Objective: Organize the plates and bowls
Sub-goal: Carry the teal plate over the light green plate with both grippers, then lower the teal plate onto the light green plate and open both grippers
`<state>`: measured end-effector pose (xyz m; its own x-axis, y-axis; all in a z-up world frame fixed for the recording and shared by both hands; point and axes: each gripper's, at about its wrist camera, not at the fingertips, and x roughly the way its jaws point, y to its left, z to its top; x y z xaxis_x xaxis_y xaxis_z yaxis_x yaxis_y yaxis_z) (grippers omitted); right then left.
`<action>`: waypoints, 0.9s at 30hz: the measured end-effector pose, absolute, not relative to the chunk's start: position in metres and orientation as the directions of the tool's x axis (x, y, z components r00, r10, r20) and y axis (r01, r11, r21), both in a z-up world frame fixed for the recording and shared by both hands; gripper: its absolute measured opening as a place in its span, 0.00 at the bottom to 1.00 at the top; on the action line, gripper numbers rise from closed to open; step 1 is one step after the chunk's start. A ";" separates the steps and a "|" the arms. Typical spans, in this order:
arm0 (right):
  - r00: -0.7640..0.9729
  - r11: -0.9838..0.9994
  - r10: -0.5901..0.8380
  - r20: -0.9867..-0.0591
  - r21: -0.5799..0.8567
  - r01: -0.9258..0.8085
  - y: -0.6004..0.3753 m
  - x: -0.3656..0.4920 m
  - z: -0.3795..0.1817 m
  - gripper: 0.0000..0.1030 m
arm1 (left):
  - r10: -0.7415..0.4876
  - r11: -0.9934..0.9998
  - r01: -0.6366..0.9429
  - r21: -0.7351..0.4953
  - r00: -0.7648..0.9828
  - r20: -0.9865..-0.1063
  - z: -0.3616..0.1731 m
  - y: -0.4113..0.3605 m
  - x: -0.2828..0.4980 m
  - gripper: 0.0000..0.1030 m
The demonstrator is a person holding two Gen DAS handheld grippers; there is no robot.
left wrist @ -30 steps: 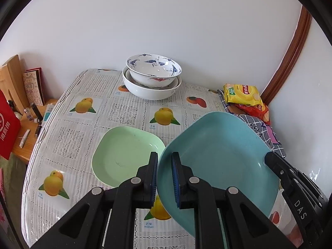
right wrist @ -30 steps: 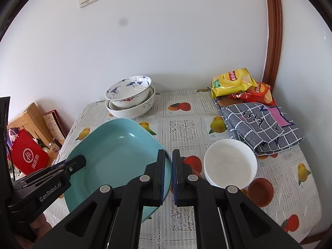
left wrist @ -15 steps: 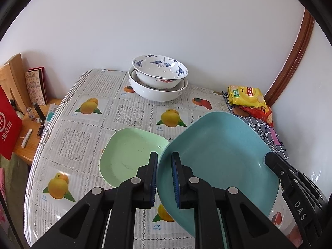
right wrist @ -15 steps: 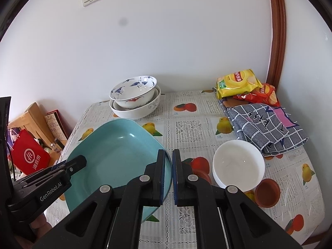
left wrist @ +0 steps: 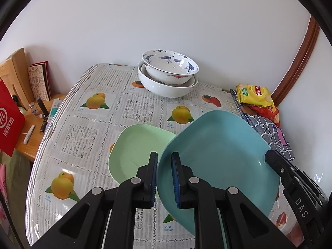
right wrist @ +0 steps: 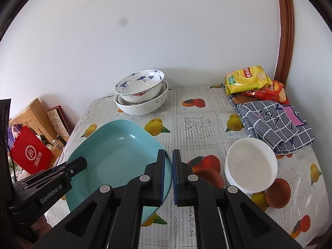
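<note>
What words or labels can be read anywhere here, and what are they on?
"DAS": right gripper.
"GenRobot.AI": left gripper.
"mango": tablecloth, under a fruit picture.
"海底捞": red bag.
Yellow chip packet: logo too small to read.
Booklet: scribbles unreadable.

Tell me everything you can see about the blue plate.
The blue plate is a teal, rounded-square dish with a raised rim, matte and plastic-looking, empty. It is lifted and tilted above the table, partly over the green plate. The left hand-held gripper and the right hand-held gripper each pinch an opposite edge.
</note>
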<state>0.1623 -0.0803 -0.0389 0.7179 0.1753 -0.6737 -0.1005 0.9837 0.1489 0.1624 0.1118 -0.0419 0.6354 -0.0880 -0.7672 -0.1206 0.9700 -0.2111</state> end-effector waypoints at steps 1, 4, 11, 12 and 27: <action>0.715 0.983 0.177 -0.676 0.150 -0.102 -0.079 0.163 -0.040 0.07 | -0.087 0.970 -0.123 -0.210 0.633 -0.769 -0.043 0.113 0.163 0.13; 0.707 0.983 0.180 -0.684 0.147 -0.109 -0.074 0.167 -0.045 0.07 | -0.087 0.968 -0.132 -0.215 0.625 -0.776 -0.049 0.119 0.166 0.13; 0.674 0.982 0.190 -0.714 0.140 -0.128 -0.061 0.180 -0.062 0.07 | -0.078 0.964 -0.159 -0.214 0.600 -0.796 -0.065 0.131 0.173 0.13; 0.669 0.982 0.191 -0.718 0.138 -0.133 -0.059 0.181 -0.064 0.07 | -0.078 0.962 -0.165 -0.217 0.596 -0.799 -0.068 0.134 0.174 0.13; 0.577 0.967 0.234 -0.783 0.128 -0.218 -0.013 0.208 -0.104 0.07 | -0.036 0.945 -0.261 -0.196 0.513 -0.858 -0.110 0.174 0.182 0.13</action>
<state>0.2085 -0.0134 -0.1040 0.5770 0.2336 -0.7826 -0.2185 0.9675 0.1277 0.1824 0.1735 -0.1104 0.5132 -0.0363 -0.8575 -0.2607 0.9453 -0.1961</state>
